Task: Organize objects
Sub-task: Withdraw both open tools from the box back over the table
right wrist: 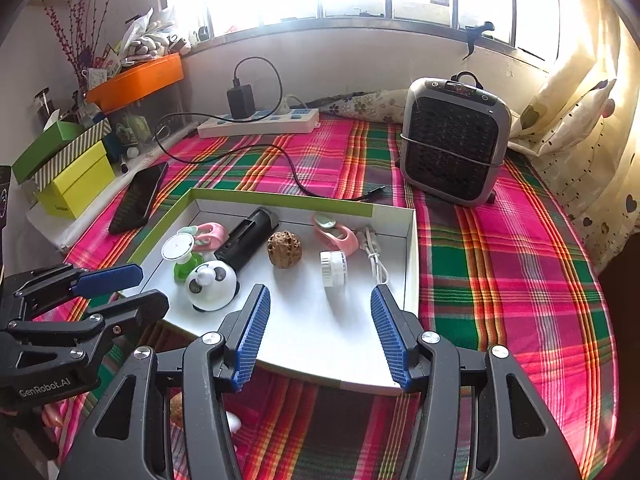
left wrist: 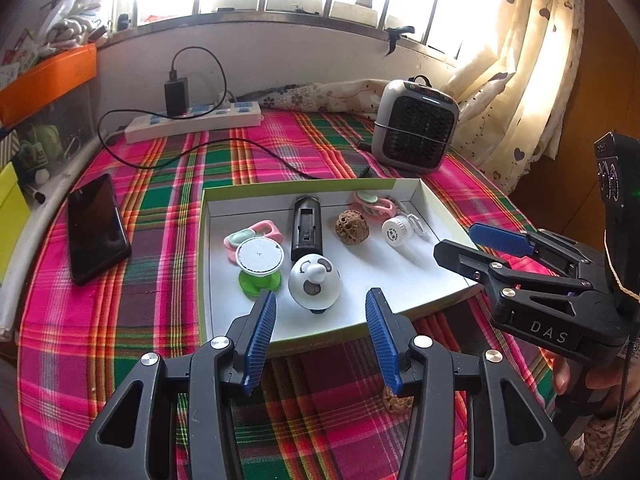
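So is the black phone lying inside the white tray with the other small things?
No, the black phone lies on the plaid cloth outside the white tray, off its left wall in the left wrist view.

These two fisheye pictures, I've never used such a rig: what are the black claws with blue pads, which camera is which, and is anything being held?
Each claw is a hand-held two-finger gripper carried by a person, with a camera looking along its fingers. The left wrist view shows the left gripper at the bottom and the right gripper at its right edge; the right wrist view shows the right one at the bottom. Both are open and hold nothing.

On the plaid cloth lies a shallow white tray holding a panda toy, a black case, a walnut, a white cap, pink clips and a green-based stand. Outside it: a phone, a power strip and a small heater.
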A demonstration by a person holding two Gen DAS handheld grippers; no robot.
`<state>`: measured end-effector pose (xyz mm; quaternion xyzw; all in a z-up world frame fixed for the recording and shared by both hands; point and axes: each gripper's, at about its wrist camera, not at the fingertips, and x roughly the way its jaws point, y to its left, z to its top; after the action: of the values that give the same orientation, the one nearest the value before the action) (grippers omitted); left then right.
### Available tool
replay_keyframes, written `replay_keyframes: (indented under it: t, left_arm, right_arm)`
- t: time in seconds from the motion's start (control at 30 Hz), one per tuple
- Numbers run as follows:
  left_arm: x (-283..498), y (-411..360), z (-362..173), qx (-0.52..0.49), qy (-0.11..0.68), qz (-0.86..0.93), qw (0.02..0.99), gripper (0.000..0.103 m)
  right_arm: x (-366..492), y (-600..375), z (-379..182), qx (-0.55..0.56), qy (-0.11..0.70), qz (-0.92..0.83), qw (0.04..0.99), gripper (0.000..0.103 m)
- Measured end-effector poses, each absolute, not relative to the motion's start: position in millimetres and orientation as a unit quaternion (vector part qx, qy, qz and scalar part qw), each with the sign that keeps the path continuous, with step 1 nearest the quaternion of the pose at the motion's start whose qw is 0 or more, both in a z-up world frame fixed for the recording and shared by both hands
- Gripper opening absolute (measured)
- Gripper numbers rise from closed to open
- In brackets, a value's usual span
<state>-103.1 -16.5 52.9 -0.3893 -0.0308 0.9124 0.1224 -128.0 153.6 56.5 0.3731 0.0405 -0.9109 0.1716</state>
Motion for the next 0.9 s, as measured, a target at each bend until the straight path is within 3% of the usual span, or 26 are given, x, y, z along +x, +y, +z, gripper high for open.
replay_keyframes:
  t: [0.9]
  left_arm:
    - [-67.1,3.3,31.5,-0.413,-0.045,0.886,0.206,0.045]
  right_arm:
    - [-82.6,176.0,38.4,0.381,0.036,-0.909,0.165,0.054]
